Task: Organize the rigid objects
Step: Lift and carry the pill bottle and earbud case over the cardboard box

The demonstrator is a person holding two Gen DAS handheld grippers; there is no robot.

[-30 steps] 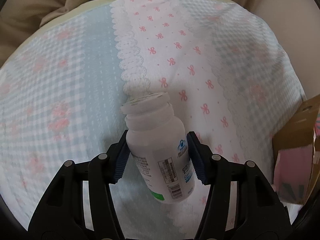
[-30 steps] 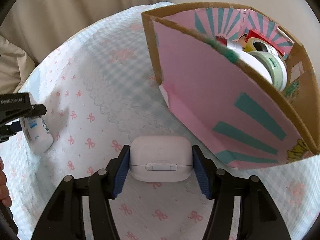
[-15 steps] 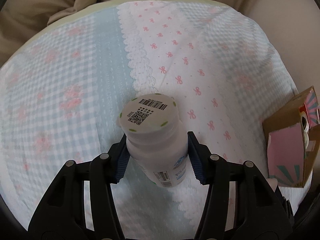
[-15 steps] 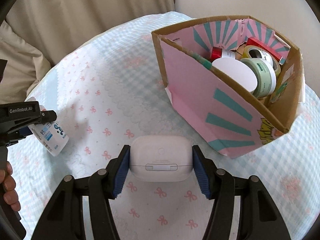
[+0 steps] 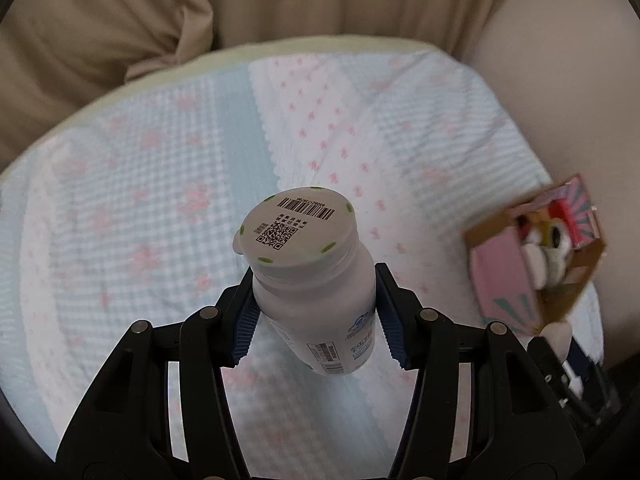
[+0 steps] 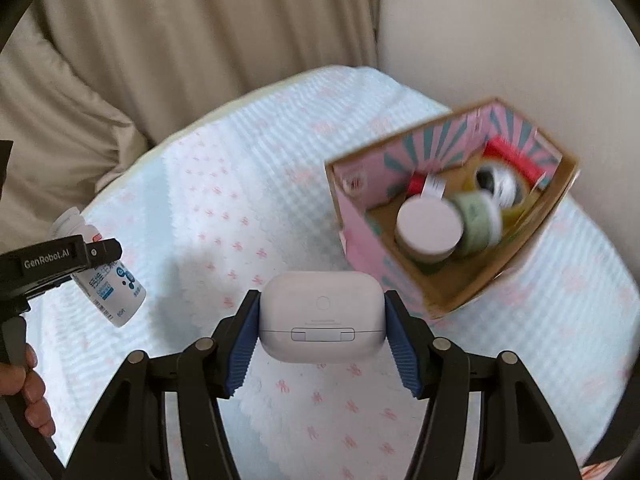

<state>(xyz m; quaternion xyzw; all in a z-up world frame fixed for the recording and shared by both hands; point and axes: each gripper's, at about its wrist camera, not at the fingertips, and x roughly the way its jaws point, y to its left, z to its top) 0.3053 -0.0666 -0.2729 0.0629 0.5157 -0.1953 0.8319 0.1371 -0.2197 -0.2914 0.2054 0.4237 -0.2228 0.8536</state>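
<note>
My left gripper (image 5: 316, 316) is shut on a white pill bottle (image 5: 312, 276), held above the cloth with its barcoded cap toward the camera. The bottle also shows at the left of the right wrist view (image 6: 112, 280). My right gripper (image 6: 322, 324) is shut on a white earbuds case (image 6: 322, 316), held in the air to the lower left of the pink cardboard box (image 6: 356, 216). The box also shows at the right of the left wrist view (image 5: 500, 276). It holds tape rolls, a white-lidded jar (image 6: 430, 226) and red items.
A round table under a pale blue and pink patchwork cloth (image 5: 160, 184) carries the box near its right edge. Beige curtains (image 6: 180, 40) hang behind the table. A hand (image 6: 28, 392) holds the left gripper's handle.
Both grippers have risen, so the table and box look smaller and farther. The pill bottle has tipped from lying aslant to cap-up toward the camera. The box interior has come into view.
</note>
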